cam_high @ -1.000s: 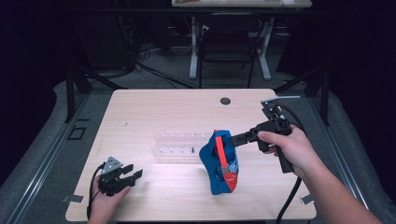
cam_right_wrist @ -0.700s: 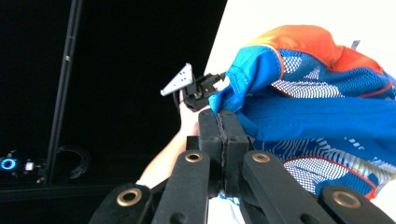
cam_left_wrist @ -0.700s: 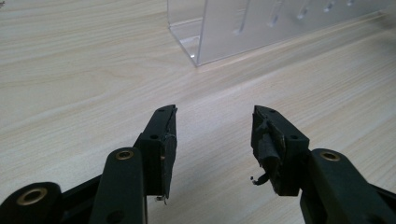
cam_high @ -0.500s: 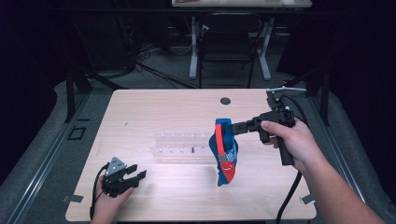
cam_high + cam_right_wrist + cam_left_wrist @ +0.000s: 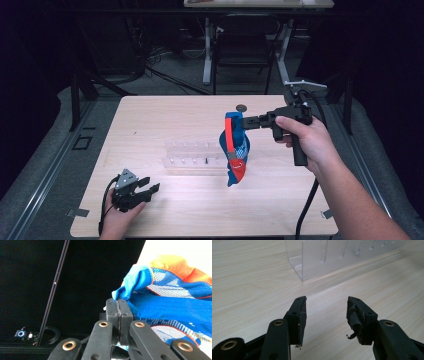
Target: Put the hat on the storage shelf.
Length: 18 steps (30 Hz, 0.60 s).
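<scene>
A blue mesh bag with orange-red trim (image 5: 234, 150) hangs in the air over the table's middle right, its lower tip just above the wood. My right gripper (image 5: 246, 122) is shut on its upper edge; in the right gripper view the jaws pinch a fold of the blue fabric (image 5: 160, 302) and the gripper (image 5: 119, 305) is turned sideways. A clear acrylic rack (image 5: 197, 156) with small pegs lies at the table's centre, just left of the bag. My left gripper (image 5: 148, 191) rests open near the front left edge, pointing toward the rack (image 5: 332, 255), with nothing between its fingers (image 5: 300, 315).
A small dark round disc (image 5: 241, 107) lies near the far edge of the wooden table (image 5: 150, 120). Table legs and cables stand on the dark floor beyond. A cable trails from each gripper toward the front.
My right gripper has lifted the bag off the table and carried it up and away toward the far side, so it now hangs lengthwise. The left gripper has barely moved.
</scene>
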Each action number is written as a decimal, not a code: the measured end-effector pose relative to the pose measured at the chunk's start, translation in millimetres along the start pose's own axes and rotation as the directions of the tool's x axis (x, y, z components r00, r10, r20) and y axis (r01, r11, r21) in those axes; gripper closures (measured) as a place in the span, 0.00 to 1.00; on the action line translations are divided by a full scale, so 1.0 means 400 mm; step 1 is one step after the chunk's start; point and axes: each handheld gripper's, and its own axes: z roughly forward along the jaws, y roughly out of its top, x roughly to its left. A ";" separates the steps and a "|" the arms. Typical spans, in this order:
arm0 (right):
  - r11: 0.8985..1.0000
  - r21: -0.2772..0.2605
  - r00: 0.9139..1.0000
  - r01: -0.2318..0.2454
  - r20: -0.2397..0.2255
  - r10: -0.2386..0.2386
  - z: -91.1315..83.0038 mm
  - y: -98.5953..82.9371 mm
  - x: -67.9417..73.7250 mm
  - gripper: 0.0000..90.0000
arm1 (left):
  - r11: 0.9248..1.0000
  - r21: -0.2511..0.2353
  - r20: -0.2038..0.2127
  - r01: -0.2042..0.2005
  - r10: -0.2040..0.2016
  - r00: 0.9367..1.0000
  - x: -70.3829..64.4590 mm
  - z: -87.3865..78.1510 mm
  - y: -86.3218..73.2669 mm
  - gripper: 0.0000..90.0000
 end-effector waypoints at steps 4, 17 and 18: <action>1.000 -0.013 1.000 -0.003 0.005 0.003 0.003 0.011 0.000 1.00 | 1.000 -0.007 0.007 -0.011 0.011 1.000 -0.010 -0.001 0.003 0.56; 0.999 -0.037 1.000 -0.002 -0.022 0.001 0.058 0.056 0.013 1.00 | 1.000 -0.008 0.023 -0.018 0.018 1.000 -0.024 0.003 0.003 0.56; 0.999 -0.037 1.000 -0.002 -0.022 0.001 0.058 0.056 0.013 1.00 | 1.000 -0.008 0.023 -0.018 0.018 1.000 -0.024 0.003 0.003 0.56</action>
